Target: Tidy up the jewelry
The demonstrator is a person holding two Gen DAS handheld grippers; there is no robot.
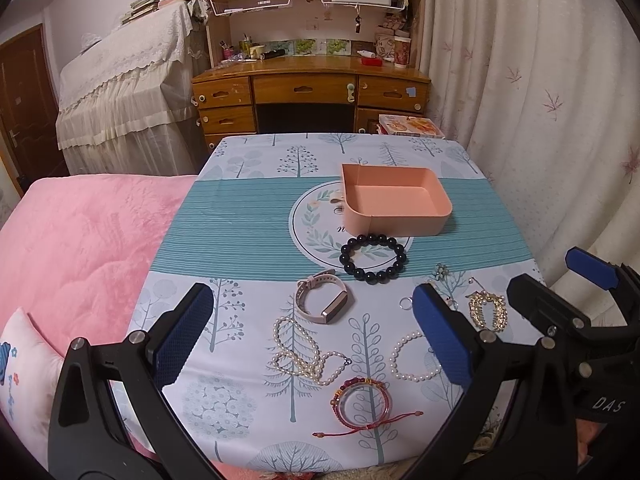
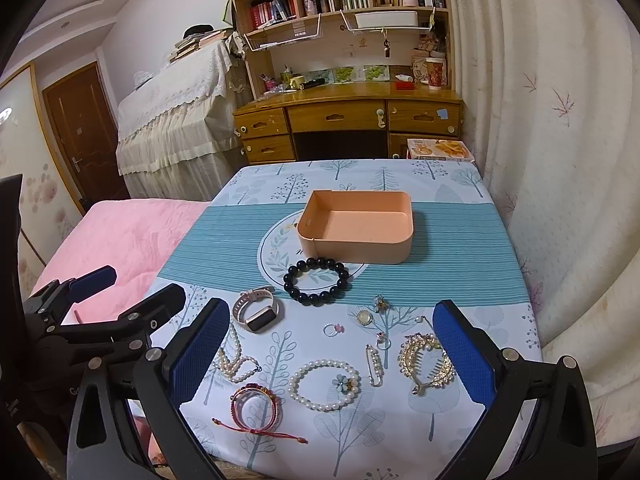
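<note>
Pearl bracelet [image 2: 325,385] lies between the right tool's [image 2: 334,354] wide-spread, empty fingers.

Pearl necklace [image 2: 236,362] partly behind finger

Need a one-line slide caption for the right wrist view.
Open right gripper hovers over jewelry spread on the tablecloth, empty peach tray beyond.

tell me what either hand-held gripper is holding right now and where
Nothing: the left hand-held gripper and right hand-held gripper are both open above the jewelry.
</note>
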